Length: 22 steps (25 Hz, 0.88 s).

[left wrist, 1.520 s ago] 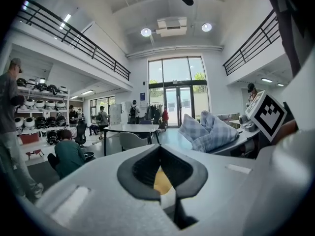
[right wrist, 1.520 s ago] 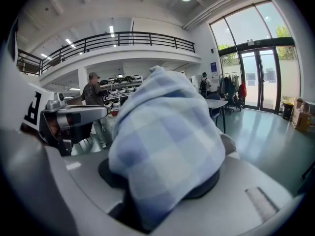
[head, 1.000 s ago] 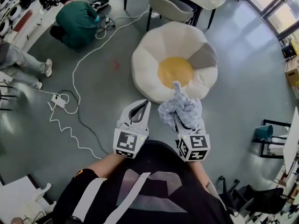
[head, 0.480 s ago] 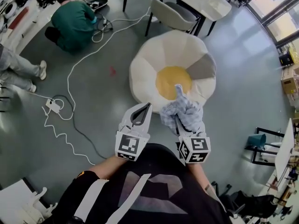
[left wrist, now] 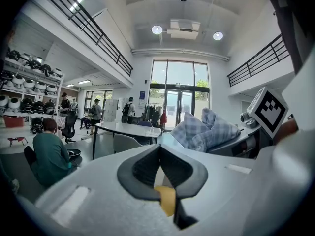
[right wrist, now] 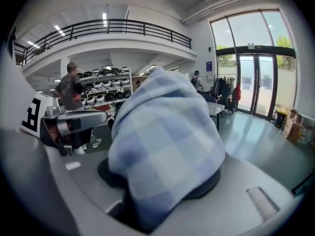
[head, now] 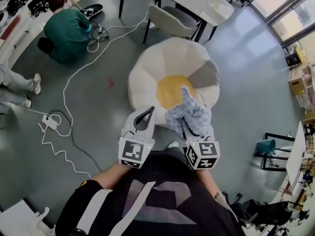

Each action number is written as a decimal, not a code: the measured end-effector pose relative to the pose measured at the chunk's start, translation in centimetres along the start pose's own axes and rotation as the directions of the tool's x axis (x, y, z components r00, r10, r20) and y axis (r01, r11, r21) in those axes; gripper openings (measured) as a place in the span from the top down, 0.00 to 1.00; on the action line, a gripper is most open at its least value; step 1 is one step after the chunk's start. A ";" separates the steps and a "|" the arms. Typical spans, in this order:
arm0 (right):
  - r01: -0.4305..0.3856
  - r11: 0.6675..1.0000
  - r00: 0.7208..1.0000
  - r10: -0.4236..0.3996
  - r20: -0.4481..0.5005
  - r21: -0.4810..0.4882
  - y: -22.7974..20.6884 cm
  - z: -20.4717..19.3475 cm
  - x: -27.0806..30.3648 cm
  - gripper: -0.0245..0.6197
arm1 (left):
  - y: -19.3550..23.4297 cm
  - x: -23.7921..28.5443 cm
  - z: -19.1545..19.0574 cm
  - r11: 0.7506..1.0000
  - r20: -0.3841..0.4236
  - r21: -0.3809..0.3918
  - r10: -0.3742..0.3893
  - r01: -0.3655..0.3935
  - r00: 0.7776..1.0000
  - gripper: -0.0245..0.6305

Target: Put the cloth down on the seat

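The white left gripper [head: 150, 111] points forward in front of the chest, its jaws closed tip to tip on nothing. Just to its right, the white right gripper [head: 184, 125] tilts downward, its jaws clamped on a bunched blue-and-white checked cloth [head: 191, 113].

One cloth [head: 190, 115], one seat [head: 147, 73]

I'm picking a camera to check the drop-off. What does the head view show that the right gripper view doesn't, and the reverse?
Head view only: the white seat with its yellow centre, ahead of the grippers, and a person in green crouching on the floor. Right gripper view only: a railed balcony and tall glass doors. Both: the checked cloth clamped in the right gripper, with the left gripper beside it.
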State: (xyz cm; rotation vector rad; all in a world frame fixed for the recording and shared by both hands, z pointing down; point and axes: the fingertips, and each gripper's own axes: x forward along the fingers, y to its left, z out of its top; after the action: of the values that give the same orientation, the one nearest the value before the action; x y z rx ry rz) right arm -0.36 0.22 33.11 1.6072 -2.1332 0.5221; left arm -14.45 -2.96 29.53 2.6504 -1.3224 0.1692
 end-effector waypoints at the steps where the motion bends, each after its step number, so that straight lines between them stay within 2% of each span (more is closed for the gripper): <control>1: -0.001 1.000 1.000 0.001 0.003 0.003 -0.3 0.1 0.1 0.62 | -0.1 0.4 0.1 1.000 -0.001 0.005 0.000 0.000 1.000 0.96; 8: -0.046 0.999 0.999 0.046 0.010 0.015 -3.7 0.5 2.0 0.62 | -1.2 3.8 0.5 0.999 -0.010 0.023 0.039 -0.039 0.999 0.96; 16: -0.123 0.992 0.992 0.123 0.020 -0.014 -8.7 2.2 4.5 0.62 | -2.8 8.8 1.4 0.994 -0.028 0.016 0.106 -0.105 0.994 0.96; 22: -0.157 0.988 0.988 0.157 -0.007 -0.011 -12.5 2.6 6.1 0.62 | -4.4 12.3 1.8 0.990 -0.044 0.018 0.140 -0.139 0.989 0.96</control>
State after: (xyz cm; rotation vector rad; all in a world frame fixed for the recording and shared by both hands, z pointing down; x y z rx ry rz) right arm 9.91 -9.31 34.77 1.4369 -2.2654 0.5615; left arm -3.54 -10.38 29.54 2.5499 -1.4979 0.2564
